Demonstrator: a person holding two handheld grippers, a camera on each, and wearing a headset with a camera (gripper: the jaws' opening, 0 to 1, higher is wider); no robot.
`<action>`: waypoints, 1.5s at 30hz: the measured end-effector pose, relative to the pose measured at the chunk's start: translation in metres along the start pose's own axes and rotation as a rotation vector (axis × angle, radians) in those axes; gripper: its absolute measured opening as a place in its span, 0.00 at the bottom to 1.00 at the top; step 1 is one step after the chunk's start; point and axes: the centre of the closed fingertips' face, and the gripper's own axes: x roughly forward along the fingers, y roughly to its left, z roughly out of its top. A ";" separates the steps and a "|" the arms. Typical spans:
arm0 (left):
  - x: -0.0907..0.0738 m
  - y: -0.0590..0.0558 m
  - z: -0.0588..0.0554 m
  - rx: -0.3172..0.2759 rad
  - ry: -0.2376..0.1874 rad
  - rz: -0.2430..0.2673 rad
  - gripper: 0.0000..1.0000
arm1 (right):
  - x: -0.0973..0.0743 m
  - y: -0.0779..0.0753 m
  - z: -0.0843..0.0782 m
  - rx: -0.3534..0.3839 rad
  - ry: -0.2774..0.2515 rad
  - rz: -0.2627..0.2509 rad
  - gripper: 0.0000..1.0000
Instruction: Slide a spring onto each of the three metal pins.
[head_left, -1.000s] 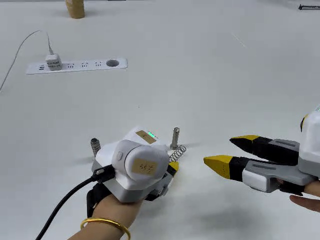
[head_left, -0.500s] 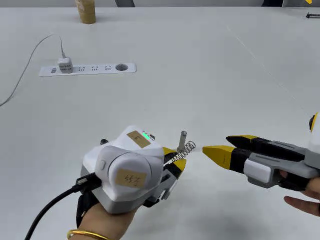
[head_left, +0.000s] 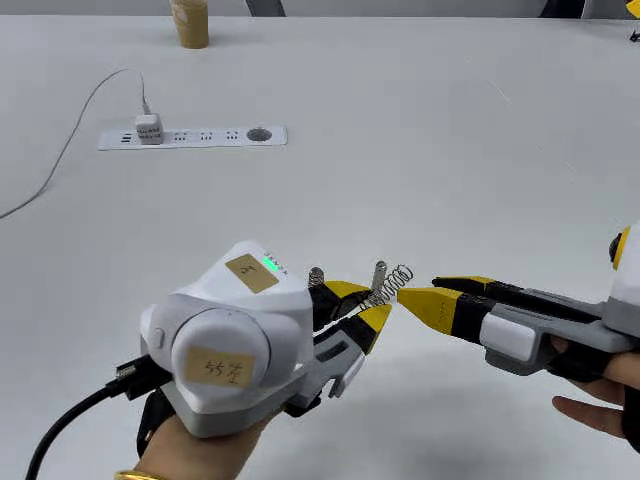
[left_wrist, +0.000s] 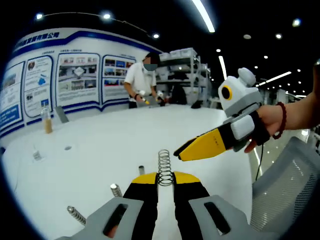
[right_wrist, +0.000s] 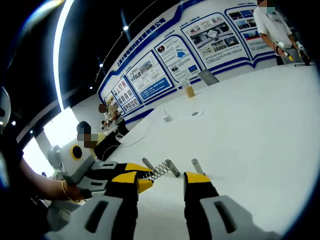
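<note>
Spring (head_left: 389, 281): likely light, flexible wire coil; left gripper (head_left: 362, 304) clamps one end, leaving the bore free. Right gripper (head_left: 424, 291): jaws parted, empty.

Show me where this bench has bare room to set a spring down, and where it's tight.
Bare: the table right of the power strip, beyond the right gripper; also the stretch between that strip and the left gripper. Crowded: around the bare pin, where both grippers' tips and the held spring meet.
</note>
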 end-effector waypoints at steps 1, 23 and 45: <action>-0.001 -0.001 0.001 -0.018 -0.012 -0.004 0.11 | 0.001 0.001 0.000 0.013 -0.004 0.002 0.36; -0.008 -0.006 0.007 -0.138 -0.086 -0.022 0.11 | 0.017 0.013 0.003 0.118 -0.019 0.062 0.19; -0.012 -0.006 -0.001 -0.045 -0.008 0.000 0.13 | 0.021 0.027 0.002 -0.063 0.012 0.084 0.12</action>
